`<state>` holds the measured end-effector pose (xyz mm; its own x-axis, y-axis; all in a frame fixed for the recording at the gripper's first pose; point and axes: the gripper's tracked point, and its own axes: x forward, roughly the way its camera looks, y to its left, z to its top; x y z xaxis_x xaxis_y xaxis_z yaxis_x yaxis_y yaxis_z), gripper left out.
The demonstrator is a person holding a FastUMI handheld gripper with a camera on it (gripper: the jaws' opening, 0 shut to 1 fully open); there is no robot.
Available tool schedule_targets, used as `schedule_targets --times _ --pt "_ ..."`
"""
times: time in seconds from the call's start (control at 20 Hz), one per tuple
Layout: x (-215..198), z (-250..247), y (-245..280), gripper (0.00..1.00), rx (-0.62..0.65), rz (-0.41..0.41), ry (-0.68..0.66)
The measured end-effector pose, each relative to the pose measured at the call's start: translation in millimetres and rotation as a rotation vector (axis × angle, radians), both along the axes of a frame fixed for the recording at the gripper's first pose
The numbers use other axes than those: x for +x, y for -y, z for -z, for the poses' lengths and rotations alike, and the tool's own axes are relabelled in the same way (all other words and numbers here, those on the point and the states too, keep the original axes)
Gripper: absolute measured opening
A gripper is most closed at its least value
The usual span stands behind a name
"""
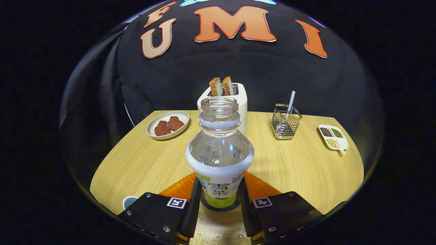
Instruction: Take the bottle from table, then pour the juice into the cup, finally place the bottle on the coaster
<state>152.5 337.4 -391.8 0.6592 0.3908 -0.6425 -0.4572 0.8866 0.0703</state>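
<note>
— What had you hold of?

— My gripper [219, 204] was closed on the uncapped clear-plastic bottle [219, 153], upright on the dark round coaster [218, 206] on the woodgrain table [299, 163].

— The risk?

— Letting go unevenly could have tipped it. The cup [129, 201] sat just left; the white toaster [224, 105] stood beyond.

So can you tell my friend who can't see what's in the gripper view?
An open bottle stands on a dark coaster between the gripper fingers, which sit close on both sides of it. Beyond it on the wooden table are a toaster with bread, a plate and a wire holder.
</note>
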Motion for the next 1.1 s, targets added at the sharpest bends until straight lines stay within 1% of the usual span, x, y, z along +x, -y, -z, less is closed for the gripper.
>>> schedule_targets --times 0.15,0.35,0.45,0.55,0.6,0.65,0.7,0.75,0.85,0.95,1.1 --pt "-1.1 3.9 1.5 0.56 -0.004 -0.011 0.018" --pt "-6.7 5.7 2.2 0.63 -0.019 -0.027 0.022" --pt "-14.2 10.1 3.2 0.66 -0.025 -0.032 -0.004" --pt "-18.8 10.7 7.0 0.73 -0.029 -0.032 -0.014" --pt "-21.2 9.1 8.3 0.80 -0.031 -0.034 -0.016" --pt "-24.4 7.5 10.8 0.85 -0.033 -0.035 -0.018" --pt "-27.5 2.6 14.2 0.94 -0.035 -0.034 -0.019" --pt "-30.2 -3.3 19.1 0.97 -0.033 -0.031 -0.015" --pt "-34.5 -22.7 29.8 0.97 -0.015 -0.022 -0.001" --pt "-36.0 -47.1 52.8 0.97 -0.019 0.003 0.018" --pt "-35.8 -99.3 92.7 0.97 -0.017 0.041 0.079"
